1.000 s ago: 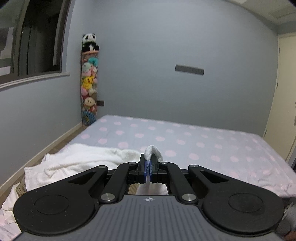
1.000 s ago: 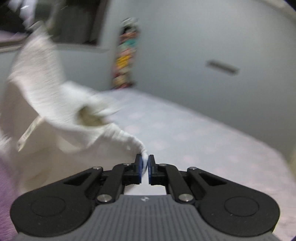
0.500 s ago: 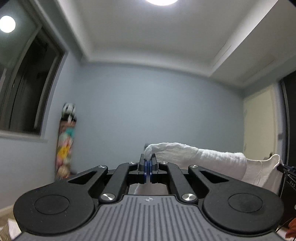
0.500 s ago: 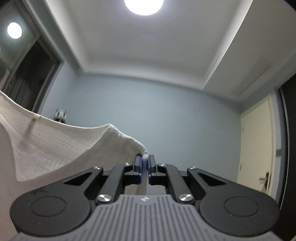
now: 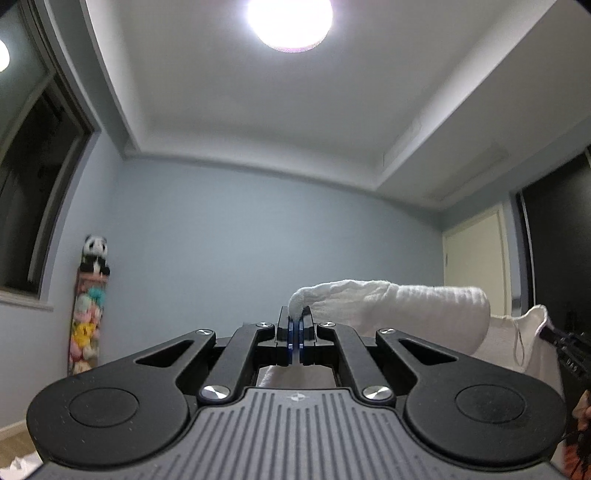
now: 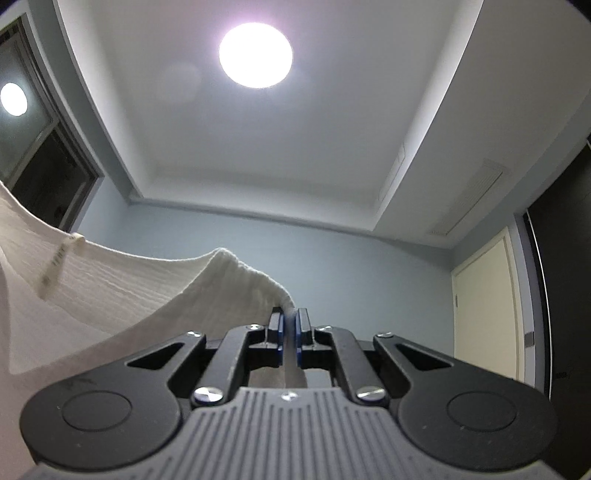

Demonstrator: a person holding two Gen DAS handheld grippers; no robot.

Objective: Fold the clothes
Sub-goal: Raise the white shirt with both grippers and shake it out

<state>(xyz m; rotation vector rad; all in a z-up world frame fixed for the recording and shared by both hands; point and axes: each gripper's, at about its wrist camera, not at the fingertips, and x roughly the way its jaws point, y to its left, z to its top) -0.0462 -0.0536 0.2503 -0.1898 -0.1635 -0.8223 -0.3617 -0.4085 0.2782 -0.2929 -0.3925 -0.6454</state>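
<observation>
A white textured garment (image 5: 399,310) is lifted high in the air between both grippers. My left gripper (image 5: 295,321) is shut on one corner of it, and the cloth stretches off to the right, where the other gripper's tip pokes in at the frame edge. In the right wrist view my right gripper (image 6: 290,321) is shut on another corner of the white garment (image 6: 110,291), which sags away to the left with a small label on it. Both cameras tilt up toward the ceiling, so the bed is hidden.
A round ceiling lamp (image 5: 290,22) glows overhead. A tall rack of plush toys with a panda on top (image 5: 88,306) stands against the blue wall at left, beside a dark window (image 5: 29,206). A cream door (image 6: 487,306) is at the right.
Both grippers rose and tilted upward with the garment; the polka-dot bed dropped out of view and the ceiling lamp came in. The cloth now hangs stretched between them.
</observation>
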